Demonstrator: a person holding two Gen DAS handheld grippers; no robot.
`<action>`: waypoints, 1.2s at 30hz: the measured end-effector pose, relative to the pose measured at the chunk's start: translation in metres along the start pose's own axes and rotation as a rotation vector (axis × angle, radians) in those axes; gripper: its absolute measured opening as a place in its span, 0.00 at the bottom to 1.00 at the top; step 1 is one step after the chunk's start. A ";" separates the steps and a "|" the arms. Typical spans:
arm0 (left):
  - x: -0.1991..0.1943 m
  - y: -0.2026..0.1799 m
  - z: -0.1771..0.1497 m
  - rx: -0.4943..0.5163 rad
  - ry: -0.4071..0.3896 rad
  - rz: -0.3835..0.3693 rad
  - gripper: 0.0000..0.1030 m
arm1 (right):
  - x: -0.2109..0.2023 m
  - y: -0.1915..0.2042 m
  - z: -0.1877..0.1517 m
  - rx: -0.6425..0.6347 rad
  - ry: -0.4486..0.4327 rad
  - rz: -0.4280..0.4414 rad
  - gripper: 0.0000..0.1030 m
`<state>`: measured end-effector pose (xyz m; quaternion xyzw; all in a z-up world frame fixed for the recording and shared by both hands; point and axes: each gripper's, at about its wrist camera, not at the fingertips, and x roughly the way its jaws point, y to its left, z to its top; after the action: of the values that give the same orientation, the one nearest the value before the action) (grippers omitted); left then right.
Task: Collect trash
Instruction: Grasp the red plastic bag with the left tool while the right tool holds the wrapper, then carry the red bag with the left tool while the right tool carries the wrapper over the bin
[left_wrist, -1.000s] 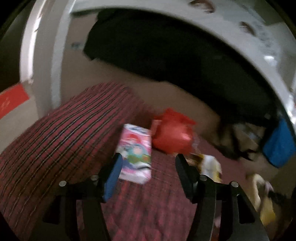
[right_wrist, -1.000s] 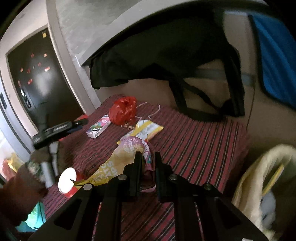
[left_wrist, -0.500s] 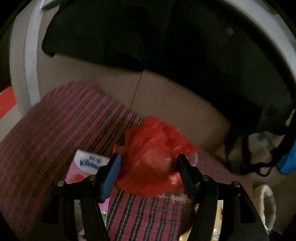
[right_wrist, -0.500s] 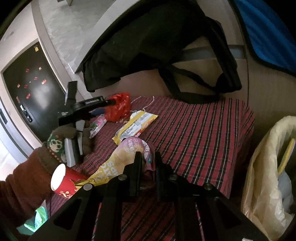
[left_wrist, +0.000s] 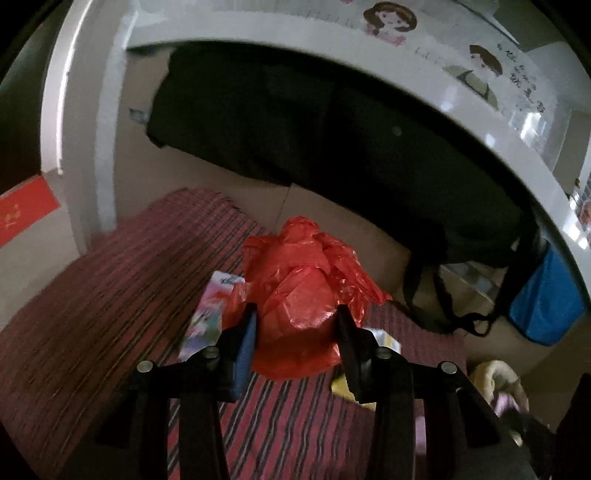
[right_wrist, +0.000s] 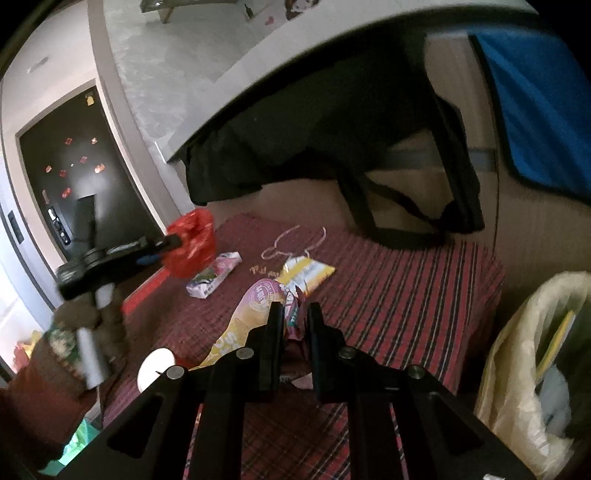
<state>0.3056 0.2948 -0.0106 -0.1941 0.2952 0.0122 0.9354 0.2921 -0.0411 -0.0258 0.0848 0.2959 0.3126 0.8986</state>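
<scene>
left gripper (left_wrist: 295, 325) has just been closing and now grips the red plastic bag (left_wrist: 306, 280), lifted over the plaid tabletop's (right_wrist: 406, 295) far left corner, right gripper (right_wrist: 293, 317) clenched on a snack wrapper (right_wrist: 258, 299), bin bag (right_wrist: 517, 354) off the right edge

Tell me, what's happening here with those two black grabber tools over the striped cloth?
A person is picking up trash with a handheld gripper in each hand. The left gripper has just closed its jaws on a crumpled red plastic bag and holds it above the red striped cloth. The right gripper is shut on a pink and yellow snack wrapper. A tissue pack, another yellow wrapper and a red paper cup still lie on the cloth.
</scene>
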 end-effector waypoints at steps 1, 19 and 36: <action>-0.011 -0.002 -0.003 0.003 -0.008 -0.002 0.41 | -0.002 0.002 0.002 -0.009 -0.003 -0.002 0.12; -0.133 -0.098 -0.065 0.190 -0.196 -0.066 0.41 | -0.080 0.019 0.021 -0.119 -0.119 -0.060 0.12; -0.137 -0.226 -0.118 0.352 -0.205 -0.161 0.41 | -0.174 -0.044 0.000 -0.089 -0.192 -0.204 0.12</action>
<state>0.1594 0.0547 0.0575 -0.0486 0.1798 -0.0945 0.9779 0.2046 -0.1824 0.0425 0.0437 0.2014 0.2228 0.9528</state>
